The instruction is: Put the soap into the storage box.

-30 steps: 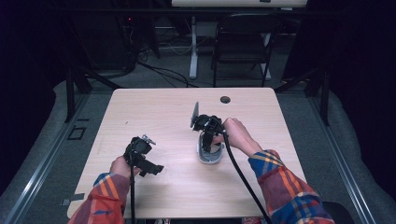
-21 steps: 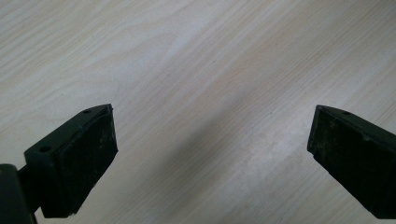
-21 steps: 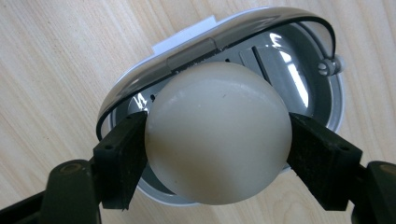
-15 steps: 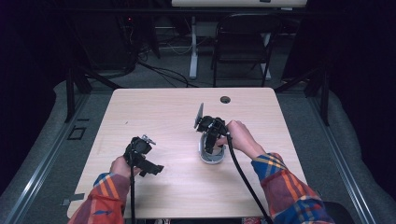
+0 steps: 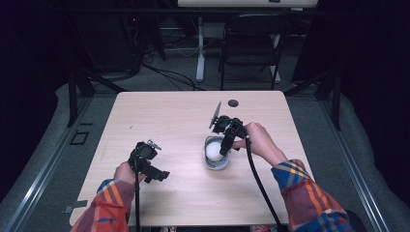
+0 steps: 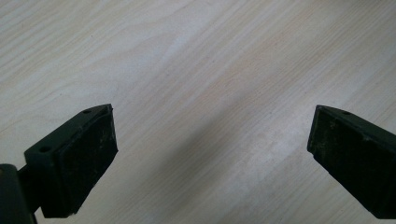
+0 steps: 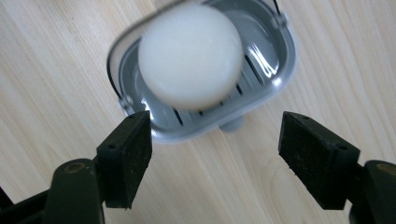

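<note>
Two grippers worked over the wooden counter (image 5: 159, 116). At centre-right of the high view, the right gripper (image 7: 215, 154) hovered with jaws wide above a white soap (image 7: 190, 56) (round, smooth) lying in a grey slotted dish (image 7: 275, 70). Lower left, the left gripper (image 6: 210, 154) gaped wide over bare wood.

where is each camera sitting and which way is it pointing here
High view: above the person's side, facing forward and down on the table; both forearms, left gripper, right gripper.
Left gripper view: rides the left gripper, faces bare tabletop; its fingers spread.
Right gripper view: rides the right gripper, faces down on the white soap in the grey dish; fingers open.
Shared: high and right gripper views both show soap and dish.
</note>
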`<state>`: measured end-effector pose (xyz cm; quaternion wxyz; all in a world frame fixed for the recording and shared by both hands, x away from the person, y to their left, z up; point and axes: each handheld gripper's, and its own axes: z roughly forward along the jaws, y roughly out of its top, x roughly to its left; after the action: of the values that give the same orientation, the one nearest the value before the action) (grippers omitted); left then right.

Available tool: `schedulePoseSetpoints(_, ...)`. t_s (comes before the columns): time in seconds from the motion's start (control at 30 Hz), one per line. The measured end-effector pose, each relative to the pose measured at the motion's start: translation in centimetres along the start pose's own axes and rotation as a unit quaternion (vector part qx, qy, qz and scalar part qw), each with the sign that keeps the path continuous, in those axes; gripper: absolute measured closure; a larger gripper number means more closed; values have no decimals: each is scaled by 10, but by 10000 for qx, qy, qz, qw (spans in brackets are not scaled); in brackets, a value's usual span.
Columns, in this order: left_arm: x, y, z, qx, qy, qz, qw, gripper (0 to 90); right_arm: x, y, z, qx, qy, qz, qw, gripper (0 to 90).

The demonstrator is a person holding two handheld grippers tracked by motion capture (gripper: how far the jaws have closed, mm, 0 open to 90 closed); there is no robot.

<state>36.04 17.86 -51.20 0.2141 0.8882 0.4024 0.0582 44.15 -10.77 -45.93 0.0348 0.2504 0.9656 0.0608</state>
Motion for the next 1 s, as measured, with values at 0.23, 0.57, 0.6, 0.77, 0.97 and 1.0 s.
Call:
schedulePoseSetpoints(0.23,0,0,0,0,-1,0,10000,14,-6,-19,-15,-71,-98,133,9998,242)
schedulePoseSetpoints(0.57,0,0,0,4,2,1,10000,14,-18,-49,-29,-226,-233,332,9989,161)
schedulePoseSetpoints(0.6,0,0,0,4,2,1,10000,14,-19,-53,-30,-243,-244,363,9987,158)
schedulePoseSetpoints(0.77,0,0,0,8,-2,3,10000,14,-23,-70,-34,-316,-261,505,9979,145)
schedulePoseSetpoints(0.97,-1,0,1,16,-5,11,10000,14,-28,-94,-32,-264,-295,654,9971,122)
schedulePoseSetpoints(1.0,-1,0,1,19,-7,13,10000,14,-28,-97,-30,-285,-293,727,9965,114)
